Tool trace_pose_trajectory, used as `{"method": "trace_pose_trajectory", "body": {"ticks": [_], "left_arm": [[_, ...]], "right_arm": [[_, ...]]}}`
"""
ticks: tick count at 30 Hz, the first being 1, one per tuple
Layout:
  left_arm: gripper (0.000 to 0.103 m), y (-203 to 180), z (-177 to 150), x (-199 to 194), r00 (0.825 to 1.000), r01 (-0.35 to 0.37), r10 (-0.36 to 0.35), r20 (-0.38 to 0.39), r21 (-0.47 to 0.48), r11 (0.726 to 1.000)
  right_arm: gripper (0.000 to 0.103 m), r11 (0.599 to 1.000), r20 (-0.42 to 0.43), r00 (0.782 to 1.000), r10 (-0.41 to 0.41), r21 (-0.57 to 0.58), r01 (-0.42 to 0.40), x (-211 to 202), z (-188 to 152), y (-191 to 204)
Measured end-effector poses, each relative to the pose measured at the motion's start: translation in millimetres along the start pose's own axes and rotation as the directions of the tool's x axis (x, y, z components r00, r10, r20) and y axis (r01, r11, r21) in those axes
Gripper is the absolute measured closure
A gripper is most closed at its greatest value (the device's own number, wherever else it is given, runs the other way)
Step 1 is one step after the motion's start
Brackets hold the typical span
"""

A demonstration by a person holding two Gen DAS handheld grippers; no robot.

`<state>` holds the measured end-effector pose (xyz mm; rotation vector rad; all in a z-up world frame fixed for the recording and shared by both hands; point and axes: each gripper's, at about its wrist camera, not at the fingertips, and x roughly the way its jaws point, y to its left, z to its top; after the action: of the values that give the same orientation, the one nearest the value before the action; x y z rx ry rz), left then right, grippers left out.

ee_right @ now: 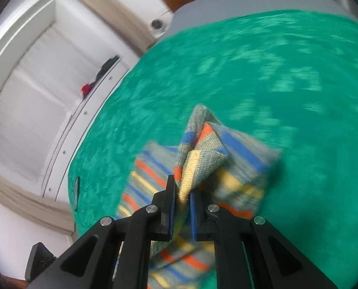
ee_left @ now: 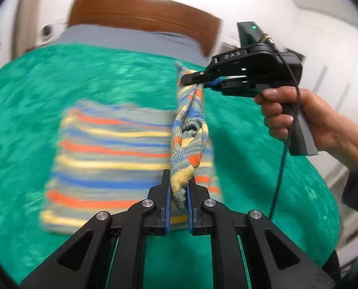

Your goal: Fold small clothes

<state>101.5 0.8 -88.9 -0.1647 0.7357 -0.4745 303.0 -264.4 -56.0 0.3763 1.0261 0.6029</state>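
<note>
Both tongs pinching the striped knit garment (ee_left: 111, 149) over the green bed cover (ee_left: 58, 84): left tongs (ee_left: 179, 187) near edge, right tongs (ee_left: 198, 82) far edge. We keep the edge taut, carry it across level, align corners.

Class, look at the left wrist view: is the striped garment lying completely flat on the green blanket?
No: one edge of the striped garment is lifted off the green blanket, pinched by the left gripper and right gripper.

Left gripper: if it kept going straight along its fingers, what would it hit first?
The left gripper, shut on the striped garment, points along the raised fold; likely the right gripper pinching the far end comes first, though depth is unclear.
</note>
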Motion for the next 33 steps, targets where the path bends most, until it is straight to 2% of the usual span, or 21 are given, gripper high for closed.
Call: {"method": "trace_pose_trajectory", "body": {"ticks": [3,7,8,9,11,13,15,17,19,22,24,25,26,27,28,30,32,33], "left_arm": [[0.094,32.6,-6.6,-6.0,0.999,-0.048,0.047,-0.014,-0.063,0.997],[0.092,65.2,-13.7,-0.2,0.994,-0.094,0.086,-0.066,-0.123,0.988],[0.088,72.6,-17.2,3.3,0.988,-0.132,0.12,-0.094,-0.133,0.982],[0.077,76.1,-18.9,3.1,0.983,-0.163,0.149,-0.11,-0.134,0.977],[0.067,85.5,-22.9,-4.0,0.979,-0.184,0.169,-0.114,-0.147,0.972],[0.035,90.3,-26.9,-22.7,0.978,-0.203,0.191,-0.09,-0.156,0.967],[0.029,94.1,-27.3,-36.0,0.981,-0.192,0.184,-0.06,-0.168,0.967],[0.028,95.7,-20.9,-42.4,0.986,-0.166,0.16,-0.048,-0.181,0.969],[0.028,98.5,-8.2,-36.7,0.989,-0.148,0.142,-0.046,-0.185,0.972],[0.026,98.3,9.2,-19.1,0.986,-0.159,0.15,-0.067,-0.159,0.974],[0.026,100.6,17.7,3.0,0.975,-0.21,0.197,-0.103,-0.129,0.969],[0.031,103.6,18.4,10.2,0.967,-0.237,0.223,-0.121,-0.121,0.964],[0.038,106.2,15.7,18.6,0.954,-0.276,0.258,-0.154,-0.11,0.955],[0.056,110.7,13.1,27.9,0.937,-0.312,0.289,-0.198,-0.094,0.945],[0.058,114.8,9.9,34.1,0.924,-0.329,0.303,-0.234,-0.085,0.94],[0.057,116.9,6.5,29.4,0.92,-0.334,0.308,-0.241,-0.075,0.939],[0.052,116.6,13.2,16.9,0.92,-0.335,0.314,-0.236,-0.054,0.941],[0.043,117.4,20.9,9.2,0.928,-0.323,0.305,-0.214,-0.054,0.945]], "right_arm": [[0.093,1.0,-0.05,0.999,0.003,-0.031,-0.004,54.9,5.0,34.4],[0.092,0.997,-0.098,0.994,-0.042,-0.075,0.034,120.3,5.7,65.5],[0.087,0.998,-0.11,0.993,-0.034,-0.064,0.027,134.1,4.4,66.7],[0.084,0.999,-0.112,0.994,-0.004,-0.039,-0.001,142.9,4.0,66.6],[0.067,0.992,-0.099,0.989,0.111,0.066,-0.104,153.9,-0.4,60.4],[0.066,0.972,-0.054,0.979,0.195,0.141,-0.186,148.0,-5.6,53.6],[0.064,0.973,-0.016,0.981,0.194,0.13,-0.19,129.5,-10.9,51.4],[0.063,0.99,0.006,0.993,0.121,0.077,-0.121,101.4,-19.6,48.4],[0.063,0.999,0.017,1.0,0.002,-0.034,-0.002,68.2,-34.5,49.3],[0.063,0.98,0.008,0.994,-0.111,-0.162,0.111,35.4,-58.8,57.3],[0.063,0.969,-0.004,0.993,-0.122,-0.219,0.118,22.7,-81.9,65.2],[0.063,0.966,-0.012,0.993,-0.115,-0.236,0.109,20.4,-94.2,68.2],[0.063,0.964,-0.021,0.994,-0.109,-0.245,0.1,20.3,-108.9,68.3],[0.063,0.964,-0.037,0.993,-0.111,-0.246,0.099,26.7,-121.7,67.3],[0.063,0.964,-0.064,0.99,-0.126,-0.243,0.107,36.8,-135.1,66.1],[0.063,0.962,-0.129,0.979,-0.157,-0.246,0.122,62.0,-157.0,62.7],[0.061,0.953,-0.094,0.98,-0.177,-0.267,0.146,61.3,-161.6,68.3],[0.061,0.957,-0.095,0.982,-0.163,-0.258,0.134,58.2,-157.7,68.7]]}}
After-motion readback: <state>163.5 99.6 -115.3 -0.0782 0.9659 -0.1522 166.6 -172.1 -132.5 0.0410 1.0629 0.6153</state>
